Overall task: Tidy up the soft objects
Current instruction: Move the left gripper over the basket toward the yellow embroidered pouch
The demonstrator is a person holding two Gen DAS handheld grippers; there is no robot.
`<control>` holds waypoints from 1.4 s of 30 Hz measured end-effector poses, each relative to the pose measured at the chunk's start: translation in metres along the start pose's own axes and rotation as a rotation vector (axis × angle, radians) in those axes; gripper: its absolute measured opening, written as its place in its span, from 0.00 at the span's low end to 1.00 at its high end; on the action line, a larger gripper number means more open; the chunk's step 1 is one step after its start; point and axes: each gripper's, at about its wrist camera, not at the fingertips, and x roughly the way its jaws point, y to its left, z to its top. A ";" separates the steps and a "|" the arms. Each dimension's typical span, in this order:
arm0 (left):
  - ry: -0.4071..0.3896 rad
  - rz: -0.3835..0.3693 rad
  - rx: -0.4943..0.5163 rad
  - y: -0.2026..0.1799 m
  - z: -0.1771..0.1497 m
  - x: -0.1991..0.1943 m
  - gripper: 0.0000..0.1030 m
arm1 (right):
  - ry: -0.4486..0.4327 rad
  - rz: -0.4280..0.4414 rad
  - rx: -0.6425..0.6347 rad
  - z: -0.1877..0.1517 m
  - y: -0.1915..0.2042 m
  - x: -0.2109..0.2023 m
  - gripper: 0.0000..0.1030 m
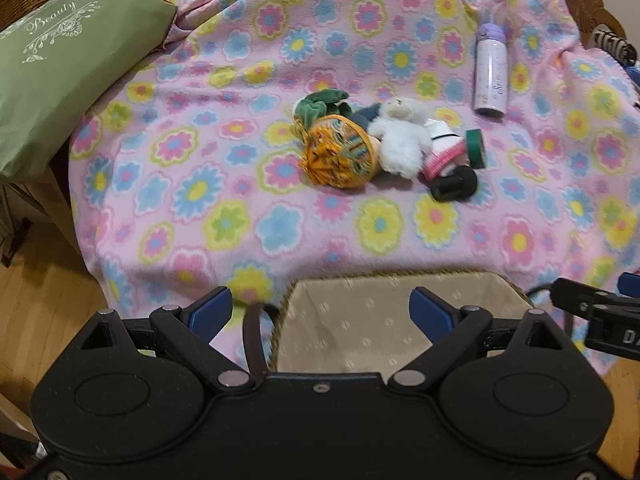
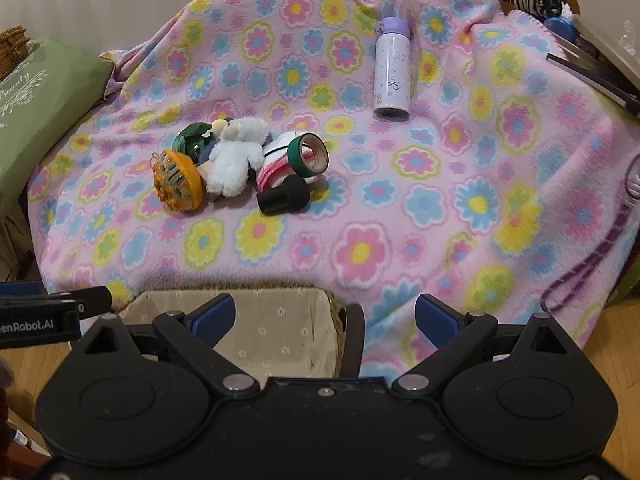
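A pile of small things lies mid-blanket: an orange woven pouch (image 1: 338, 152) (image 2: 178, 180), a green velvet scrunchie (image 1: 324, 102) (image 2: 192, 140), a white plush toy (image 1: 400, 134) (image 2: 236, 156), a pink-and-white knit item (image 1: 442, 156) (image 2: 276, 164), a green tape roll (image 1: 476, 142) (image 2: 308, 154) and a black foam piece (image 1: 456, 184) (image 2: 282, 198). A fabric-lined basket (image 1: 360, 320) (image 2: 276, 320) stands at the near edge. My left gripper (image 1: 322, 312) and right gripper (image 2: 326, 318) are both open and empty, hovering over the basket, far short of the pile.
A flowered pink blanket (image 1: 240, 200) (image 2: 440, 200) covers the surface. A purple bottle (image 1: 491, 70) (image 2: 392, 68) lies at the back right. A green pillow (image 1: 60, 60) (image 2: 36, 112) sits left. A purple strap (image 2: 588, 268) and books (image 2: 596, 68) lie right.
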 end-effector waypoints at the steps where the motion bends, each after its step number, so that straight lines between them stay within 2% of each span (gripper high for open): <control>1: 0.003 0.003 0.003 0.000 0.004 0.004 0.89 | 0.002 0.002 0.003 0.004 0.000 0.004 0.94; 19: 0.015 -0.006 0.044 -0.003 0.065 0.080 0.90 | 0.039 -0.015 0.036 0.061 -0.004 0.072 0.92; 26: 0.012 -0.012 0.073 -0.008 0.081 0.107 0.90 | 0.042 -0.029 0.023 0.081 0.001 0.097 0.92; 42: 0.005 -0.064 0.042 -0.004 0.107 0.155 0.91 | 0.033 -0.048 0.025 0.108 0.002 0.137 0.92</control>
